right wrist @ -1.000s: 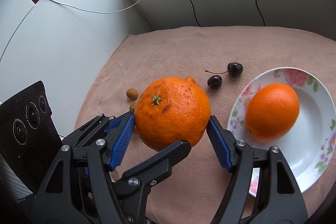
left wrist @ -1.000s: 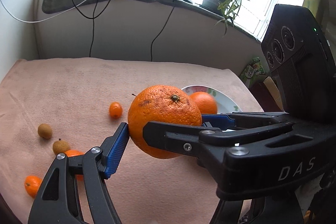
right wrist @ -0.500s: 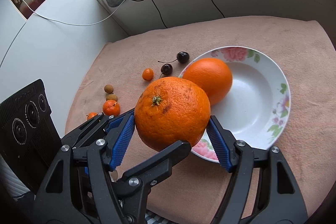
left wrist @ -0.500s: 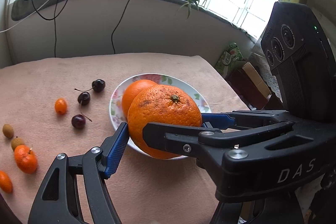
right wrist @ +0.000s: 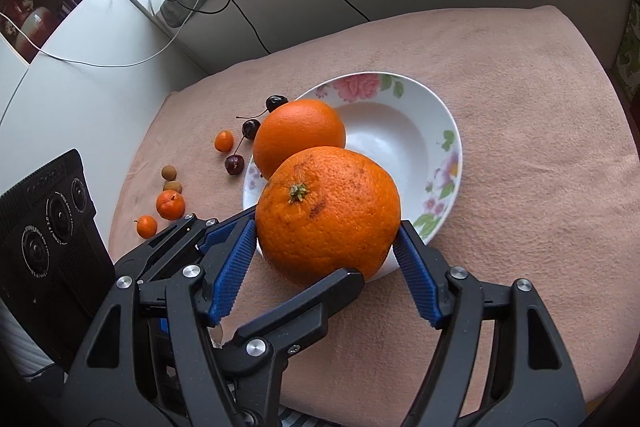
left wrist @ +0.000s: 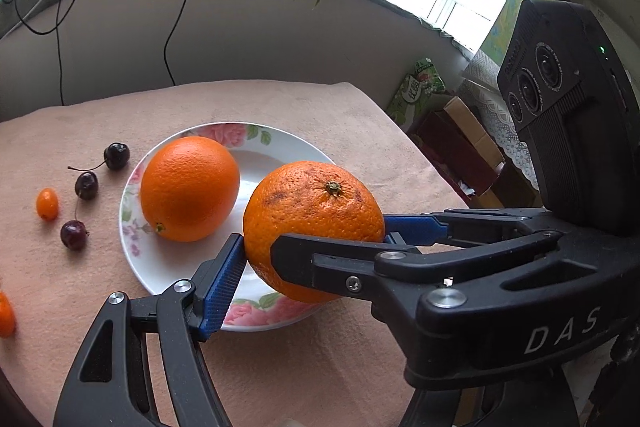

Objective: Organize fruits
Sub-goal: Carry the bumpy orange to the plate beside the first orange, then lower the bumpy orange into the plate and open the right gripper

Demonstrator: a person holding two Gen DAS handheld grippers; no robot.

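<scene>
A big rough-skinned orange (left wrist: 312, 219) (right wrist: 328, 211) hangs over the near rim of a white flowered plate (left wrist: 256, 319) (right wrist: 452, 155). Both grippers are shut on it from opposite sides. My left gripper (left wrist: 316, 243) presses one blue pad (left wrist: 224, 279) on the fruit; its other finger is hidden behind the right gripper's body. My right gripper (right wrist: 326, 231) clamps the fruit between both blue pads (right wrist: 232, 267). A smoother orange (left wrist: 190, 189) (right wrist: 299, 137) lies on the plate's left side.
On the pink cloth left of the plate lie three dark cherries (left wrist: 116, 155), a kumquat (left wrist: 47, 203), two brown longans (right wrist: 169, 171) and small tangerines (right wrist: 171, 205). Boxes (left wrist: 460, 147) stand past the table's right edge. A windowsill with cables and a plant runs behind.
Both grippers have carried the big orange to the right, from over the small fruits to over the plate's near rim. The grip on it is unchanged.
</scene>
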